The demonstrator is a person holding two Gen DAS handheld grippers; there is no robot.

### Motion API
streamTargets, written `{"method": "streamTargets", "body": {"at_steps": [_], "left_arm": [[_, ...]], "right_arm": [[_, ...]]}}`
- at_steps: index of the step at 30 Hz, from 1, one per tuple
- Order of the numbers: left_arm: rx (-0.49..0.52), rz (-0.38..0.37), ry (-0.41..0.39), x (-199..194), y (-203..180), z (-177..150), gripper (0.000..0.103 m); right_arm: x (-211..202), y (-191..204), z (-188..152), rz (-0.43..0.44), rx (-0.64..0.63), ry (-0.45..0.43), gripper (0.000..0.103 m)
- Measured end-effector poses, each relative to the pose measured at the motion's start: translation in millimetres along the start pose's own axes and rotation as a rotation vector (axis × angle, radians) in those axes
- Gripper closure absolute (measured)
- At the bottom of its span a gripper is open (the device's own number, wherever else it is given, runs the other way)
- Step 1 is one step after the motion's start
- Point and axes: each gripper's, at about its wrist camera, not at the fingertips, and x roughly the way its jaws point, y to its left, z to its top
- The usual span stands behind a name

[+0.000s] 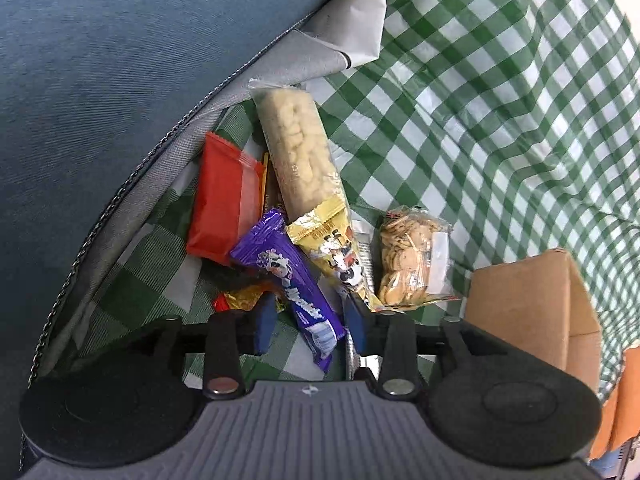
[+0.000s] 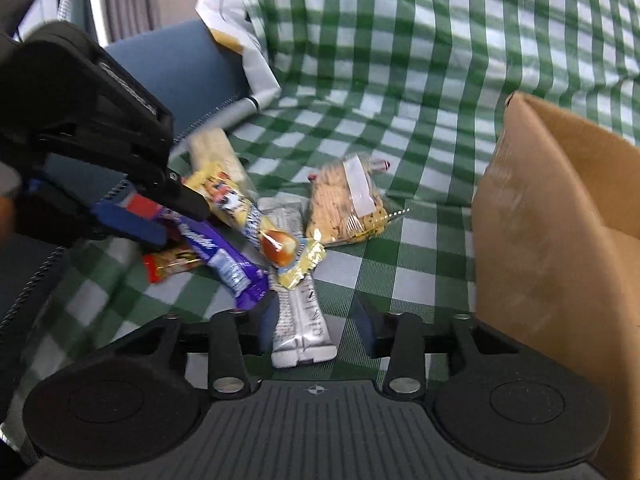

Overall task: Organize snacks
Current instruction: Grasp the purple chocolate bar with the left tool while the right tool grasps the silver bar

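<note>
Snacks lie heaped on a green checked cloth [image 1: 480, 120]. In the left wrist view I see a red packet [image 1: 224, 208], a long clear pack of puffed pieces with a yellow end [image 1: 300, 160], a bag of small round crackers [image 1: 412, 256] and a purple bar [image 1: 296, 280]. My left gripper [image 1: 310, 326] is open, its blue pads on either side of the purple bar's near end. My right gripper [image 2: 316, 328] is open around a silver wrapper [image 2: 300, 320] lying flat. A yellow-wrapped orange sweet [image 2: 280, 246] rests on that wrapper. The left gripper [image 2: 160, 216] hovers over the purple bar [image 2: 224, 256].
A brown paper bag [image 2: 560, 220] stands open at the right, close to the right gripper. A blue fabric bag with a zipper [image 1: 100, 100] lines the left side. A white paper bag [image 1: 360, 20] lies at the back. A red and gold wrapper [image 1: 240, 298] peeks from under the purple bar.
</note>
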Motion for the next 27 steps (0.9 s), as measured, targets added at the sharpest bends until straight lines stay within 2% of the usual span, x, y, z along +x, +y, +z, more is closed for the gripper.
{"method": "streamTargets", "body": {"at_steps": [5,7,8,11,12,15,18,19,27], "left_arm": [[-0.021,0.049,0.018,16,-1,3,0.058],[0.006,0.065,0.012,18,-5,4,0.059],[0.027,0.071,0.012,19,-8,3,0.059],[0.082,0.079,0.024,20,-12,0,0.077],[0.09,0.078,0.022,18,-11,-1,0.082],[0.121,0.056,0.004,9,-8,-2,0.089],[0.164,0.045,-0.014,-4,-6,-3,0.09],[0.178,0.039,-0.013,-8,-4,-4,0.09],[0.269,-0.015,0.074,-18,4,-17,0.09]], "right_arm": [[24,1,1,0.019,0.004,0.03,0.055],[25,2,2,0.024,-0.013,0.029,0.056],[26,2,3,0.032,-0.015,0.03,0.063],[22,4,3,0.057,-0.033,0.032,0.08],[20,5,2,0.054,-0.045,0.029,0.082],[14,1,1,0.069,-0.031,0.037,0.085],[7,0,-1,0.069,-0.028,0.035,0.09],[4,1,-2,0.069,-0.028,0.032,0.095],[-21,9,-9,0.076,-0.017,0.067,0.097]]}}
